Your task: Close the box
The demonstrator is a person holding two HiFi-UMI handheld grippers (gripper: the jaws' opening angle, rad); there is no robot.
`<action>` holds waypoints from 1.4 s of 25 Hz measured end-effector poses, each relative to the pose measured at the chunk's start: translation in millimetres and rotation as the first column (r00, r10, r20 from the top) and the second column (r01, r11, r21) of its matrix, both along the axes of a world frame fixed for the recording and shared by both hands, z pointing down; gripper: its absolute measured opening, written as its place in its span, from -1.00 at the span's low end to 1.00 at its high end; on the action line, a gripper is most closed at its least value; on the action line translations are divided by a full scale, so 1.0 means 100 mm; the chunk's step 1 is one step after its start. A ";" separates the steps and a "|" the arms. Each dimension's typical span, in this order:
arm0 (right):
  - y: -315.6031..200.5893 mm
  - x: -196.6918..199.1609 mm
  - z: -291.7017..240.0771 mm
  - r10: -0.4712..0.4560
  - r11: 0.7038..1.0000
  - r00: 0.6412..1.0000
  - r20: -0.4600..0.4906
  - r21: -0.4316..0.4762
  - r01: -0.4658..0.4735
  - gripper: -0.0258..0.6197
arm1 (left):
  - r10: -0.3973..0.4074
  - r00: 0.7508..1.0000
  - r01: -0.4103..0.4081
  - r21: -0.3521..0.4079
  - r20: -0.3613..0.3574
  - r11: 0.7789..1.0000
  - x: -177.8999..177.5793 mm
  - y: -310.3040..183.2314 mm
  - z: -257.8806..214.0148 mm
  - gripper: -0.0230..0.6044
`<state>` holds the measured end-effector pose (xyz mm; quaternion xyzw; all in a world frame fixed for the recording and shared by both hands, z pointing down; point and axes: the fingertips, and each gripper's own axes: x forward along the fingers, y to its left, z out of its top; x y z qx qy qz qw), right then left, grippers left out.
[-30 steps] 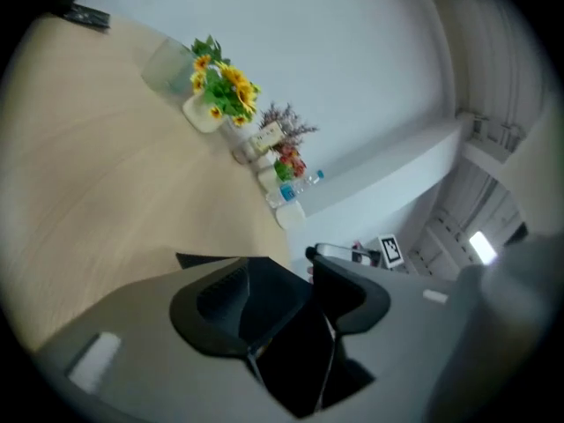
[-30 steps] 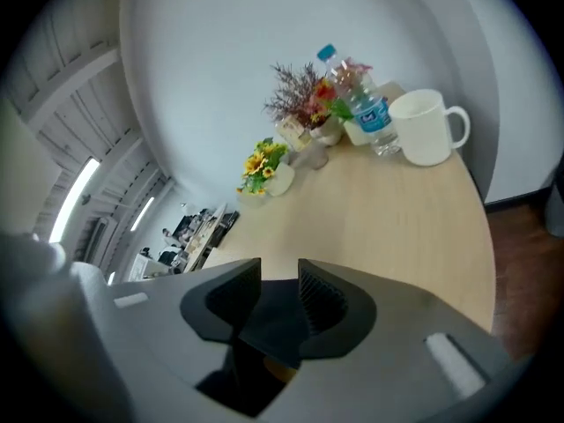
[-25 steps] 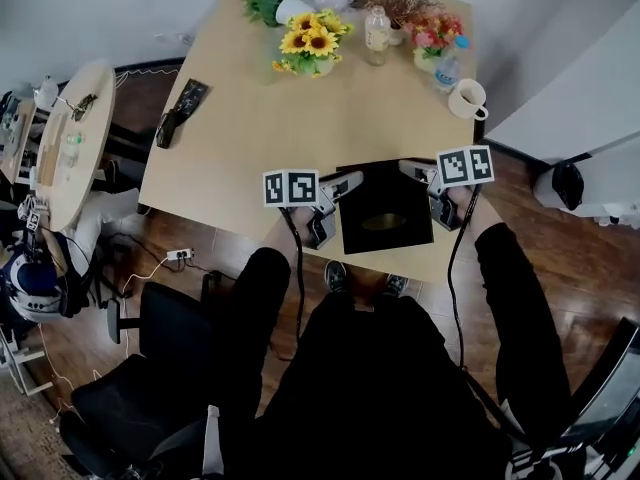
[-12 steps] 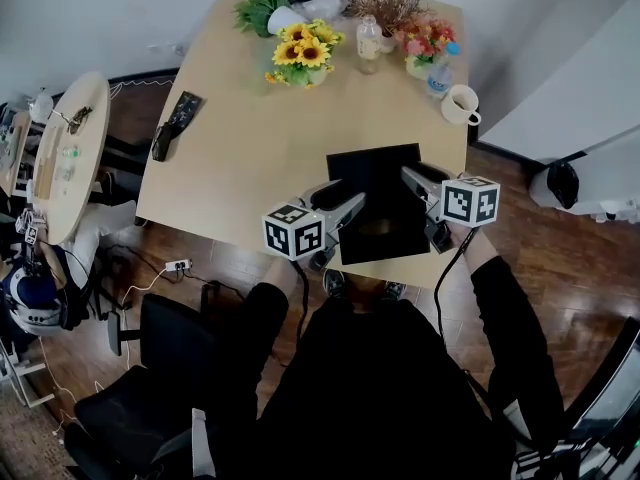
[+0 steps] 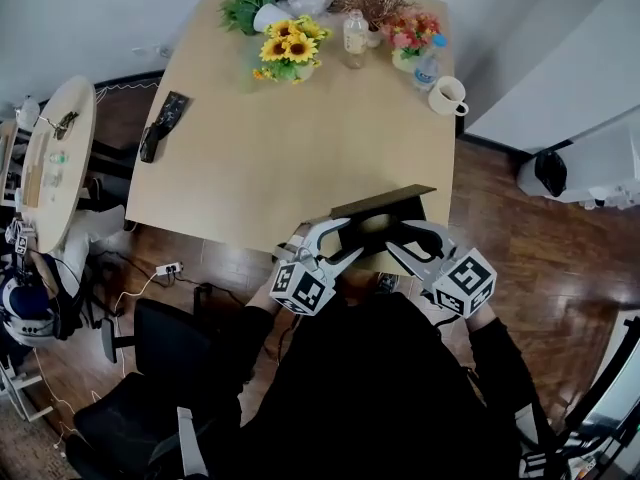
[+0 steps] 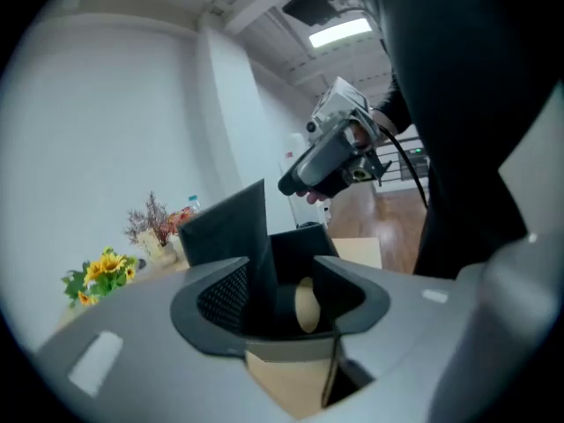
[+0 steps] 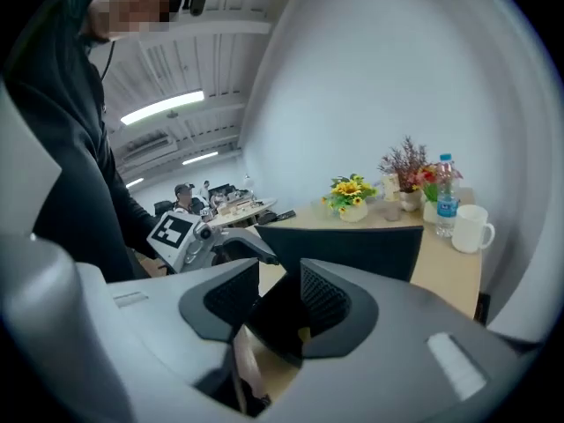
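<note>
A black box sits at the table's near edge with something tan inside. Its lid stands raised and tilted over it. My left gripper is at the box's near left corner and my right gripper at its near right corner, both with fingers spread. In the left gripper view the lid rises past the jaws, a box wall lies between them, and a tan oval shows inside. In the right gripper view the jaws are opening, with the box's dark edge between them and the lid beyond.
At the table's far end stand sunflowers, a glass bottle, a water bottle and a white mug. A black item lies at the left edge. A round side table and a black chair stand left.
The lid, earlier flat, now stands up tilted over the box. Both grippers have drawn back from the box's sides to its near corners, their marker cubes now off the table's edge.
</note>
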<state>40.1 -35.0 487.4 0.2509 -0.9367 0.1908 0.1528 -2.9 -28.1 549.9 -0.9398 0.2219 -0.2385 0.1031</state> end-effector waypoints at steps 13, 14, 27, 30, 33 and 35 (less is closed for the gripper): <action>0.00 0.53 -0.71 0.340 0.935 0.917 0.209 0.029 -0.353 -0.51 | -0.260 0.870 0.147 -0.282 -0.419 0.948 -0.46 0.24 -1.07 -0.27; -0.04 0.50 -0.79 0.337 0.934 0.914 0.225 0.045 -0.355 -0.52 | -0.282 0.840 0.159 -0.287 -0.463 0.945 -0.44 0.16 -1.25 -0.27; -0.19 0.25 -1.63 0.299 0.894 0.898 0.322 0.234 -0.382 -0.65 | -0.435 0.740 0.264 -0.373 -0.514 0.890 -0.04 -0.07 -1.92 -0.28; -0.14 0.25 -1.59 0.294 0.892 0.903 0.312 0.251 -0.377 -0.72 | -0.447 0.734 0.277 -0.375 -0.511 0.884 -0.07 -0.07 -1.90 -0.28; -0.11 0.25 -1.55 0.292 0.895 0.905 0.308 0.247 -0.372 -0.75 | -0.450 0.732 0.275 -0.382 -0.512 0.882 -0.05 -0.05 -1.89 -0.28; -0.11 0.25 -1.54 0.291 0.897 0.908 0.303 0.243 -0.369 -0.76 | -0.439 0.741 0.266 -0.378 -0.507 0.887 -0.02 -0.04 -1.88 -0.28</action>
